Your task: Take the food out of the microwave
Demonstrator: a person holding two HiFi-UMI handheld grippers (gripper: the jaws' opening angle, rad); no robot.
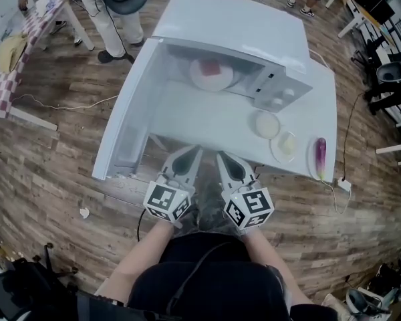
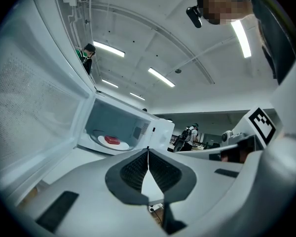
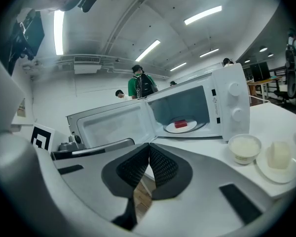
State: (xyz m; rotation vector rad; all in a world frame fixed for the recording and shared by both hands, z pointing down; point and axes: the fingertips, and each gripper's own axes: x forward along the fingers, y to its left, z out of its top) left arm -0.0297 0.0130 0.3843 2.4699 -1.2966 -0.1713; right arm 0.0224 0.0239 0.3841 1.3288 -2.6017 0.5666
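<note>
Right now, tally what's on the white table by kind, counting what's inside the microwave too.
Microwave: 1
Plates: 2
Bowl: 1
Red food piece: 1
Pale block: 1
Purple vegetable: 1
Total: 7

No word, brand or number can be read anywhere. The microwave [image 1: 254, 39] has a narrow label strip with a small triangle sign on its control panel [image 3: 215, 105], just beside the dials [image 3: 233, 89], but the print is too small to read. The only clear signs are black-and-white square code markers, without letters. They are on the cube [image 1: 167, 201] of the left claw [image 1: 192, 151] and the cube [image 1: 248, 209] of the right claw [image 1: 222, 156], both in front of the microwave.
</note>
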